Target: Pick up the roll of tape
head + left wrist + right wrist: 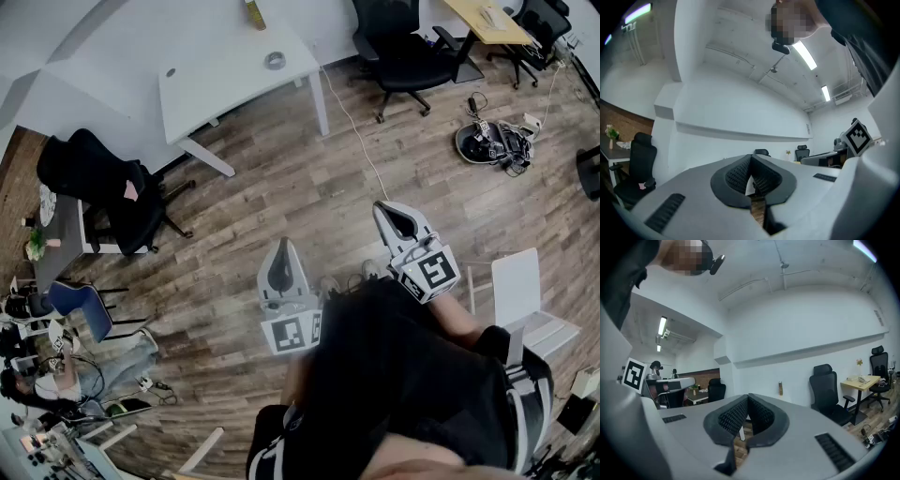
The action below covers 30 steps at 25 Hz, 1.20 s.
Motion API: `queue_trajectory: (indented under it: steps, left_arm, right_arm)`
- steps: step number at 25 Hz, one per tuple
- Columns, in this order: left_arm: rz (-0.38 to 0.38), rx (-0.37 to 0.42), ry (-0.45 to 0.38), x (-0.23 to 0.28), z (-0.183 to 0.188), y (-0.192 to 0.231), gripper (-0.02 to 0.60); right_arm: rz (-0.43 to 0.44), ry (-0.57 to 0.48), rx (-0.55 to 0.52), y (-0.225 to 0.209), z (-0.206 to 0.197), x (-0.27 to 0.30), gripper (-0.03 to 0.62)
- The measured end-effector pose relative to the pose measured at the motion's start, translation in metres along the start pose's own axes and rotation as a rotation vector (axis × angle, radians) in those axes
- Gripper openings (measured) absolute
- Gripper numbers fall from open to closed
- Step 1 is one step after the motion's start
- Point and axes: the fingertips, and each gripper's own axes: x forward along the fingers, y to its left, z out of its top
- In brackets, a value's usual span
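Note:
The roll of tape, a small grey ring, lies on the white desk at the far side of the room. Both grippers hang level over the wooden floor, well short of the desk. My left gripper is shut, its black pads meeting at the tips with nothing between them. My right gripper is to its right and slightly further forward, also shut and empty. The tape shows in neither gripper view.
A black office chair stands left of the desk, another to its right near a yellow desk. A cable runs across the floor to gear at the right. A white chair stands close at my right.

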Motion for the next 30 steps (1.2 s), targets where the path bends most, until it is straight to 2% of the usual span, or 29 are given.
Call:
queue_trajectory:
  steps: [14,17,18,30]
  left_arm:
    - [0.008,0.002,-0.021,0.006,-0.004,-0.003,0.021]
    - [0.001,-0.003,-0.006,0.016,-0.008,-0.007,0.113]
    - [0.0,-0.005,0.0,0.018,-0.01,-0.01,0.117]
    - [0.05,-0.019,0.043,0.061,-0.025,-0.061,0.118]
  right_arm:
    - [0.0,-0.037,0.017,-0.011,0.004,0.003,0.012]
    - [-0.001,-0.03,0.024,-0.02,0.004,0.007,0.122]
    - [0.0,-0.022,0.025,-0.024,0.002,0.007,0.152]
    - [0.073,0.036,0.024,-0.096,-0.016,0.01,0.153]
